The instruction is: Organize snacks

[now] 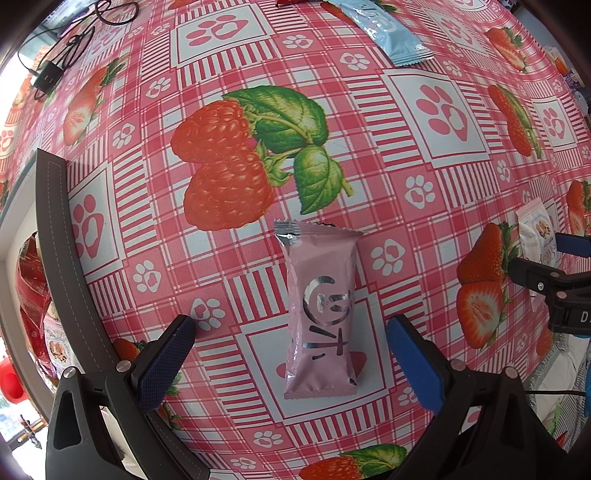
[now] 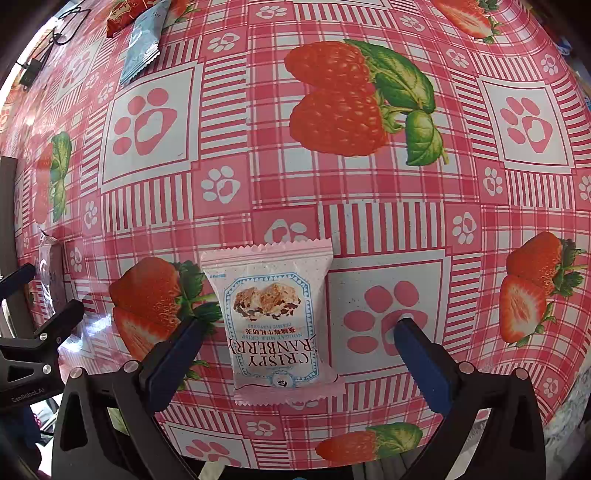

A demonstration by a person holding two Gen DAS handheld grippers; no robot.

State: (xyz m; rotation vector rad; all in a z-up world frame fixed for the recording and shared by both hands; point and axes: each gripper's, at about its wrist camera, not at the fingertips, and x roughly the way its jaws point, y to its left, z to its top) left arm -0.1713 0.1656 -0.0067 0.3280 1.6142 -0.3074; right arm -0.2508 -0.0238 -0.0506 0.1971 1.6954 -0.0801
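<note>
A pink snack bar wrapper (image 1: pixel 320 314) lies lengthwise on the strawberry tablecloth, between the fingers of my left gripper (image 1: pixel 291 334), which is open and not touching it. A white and pink "Crispy Cranberry" packet (image 2: pixel 273 317) lies between the fingers of my right gripper (image 2: pixel 295 330), also open and not touching. The same packet (image 1: pixel 535 236) and the right gripper (image 1: pixel 554 266) show at the right edge of the left wrist view. The pink bar (image 2: pixel 50 273) and the left gripper (image 2: pixel 40 291) show at the left edge of the right wrist view.
A light blue snack packet (image 1: pixel 388 29) lies at the far side of the table, with a red packet (image 2: pixel 122 16) beside it. A dark-rimmed container (image 1: pixel 55 240) with several packets inside (image 1: pixel 35 284) stands at the left. A black cable and adapter (image 1: pixel 48 75) lie far left.
</note>
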